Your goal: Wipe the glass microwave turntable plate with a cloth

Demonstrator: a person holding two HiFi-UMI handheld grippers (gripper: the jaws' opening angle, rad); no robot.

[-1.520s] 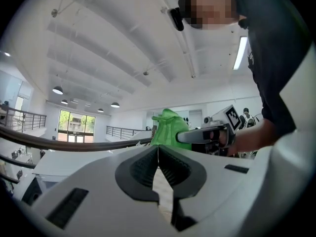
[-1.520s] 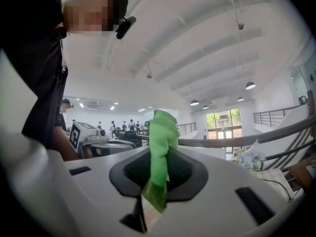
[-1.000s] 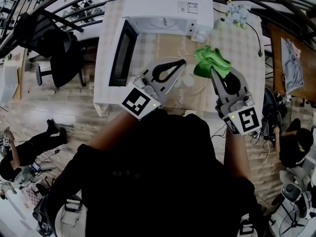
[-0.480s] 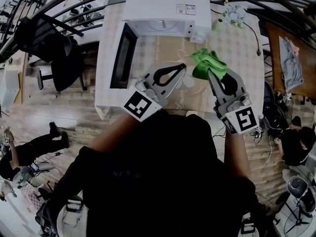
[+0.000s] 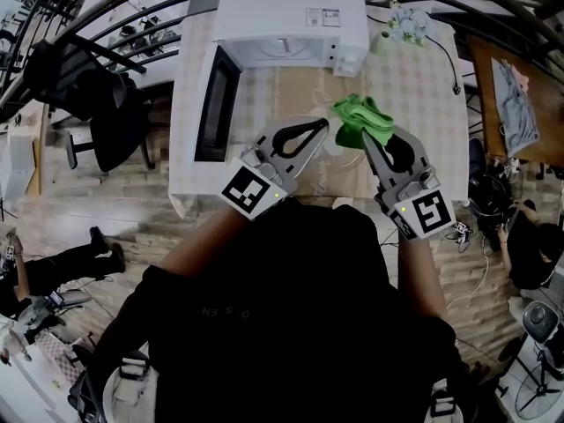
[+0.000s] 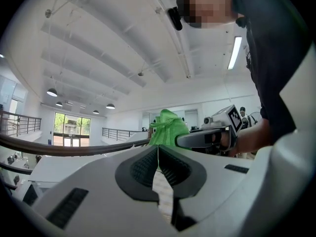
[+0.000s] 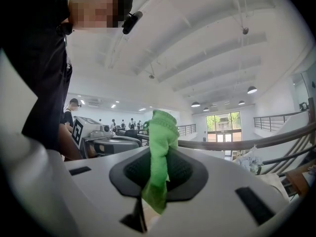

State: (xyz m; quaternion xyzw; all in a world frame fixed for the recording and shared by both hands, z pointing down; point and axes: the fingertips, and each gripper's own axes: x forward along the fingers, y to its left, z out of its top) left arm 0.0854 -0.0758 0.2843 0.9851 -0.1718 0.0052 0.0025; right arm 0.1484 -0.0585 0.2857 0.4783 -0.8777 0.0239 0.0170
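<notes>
The clear glass turntable plate (image 5: 340, 153) is held up over the table, in front of the microwave. My left gripper (image 5: 323, 124) is shut on the plate's left rim, which shows as a thin dark curved band (image 6: 74, 149) running into the jaws (image 6: 158, 151). My right gripper (image 5: 365, 136) is shut on a bright green cloth (image 5: 361, 118). The cloth (image 7: 160, 132) stands up bunched out of its pads (image 7: 175, 169), beside the plate's rim (image 7: 247, 143). From the left gripper view the cloth (image 6: 168, 127) sits just past my jaws, with the right gripper (image 6: 180, 141) behind it.
A white microwave (image 5: 291, 11) stands at the back of the table (image 5: 423, 77), its door (image 5: 216, 104) swung open to the left. A small bunch of flowers (image 5: 403, 26) and a cable sit at the back right. A black chair (image 5: 97, 95) stands left of the table.
The right gripper has carried the green cloth left, closer to the left gripper and over the plate. The left gripper has kept its hold on the plate.
</notes>
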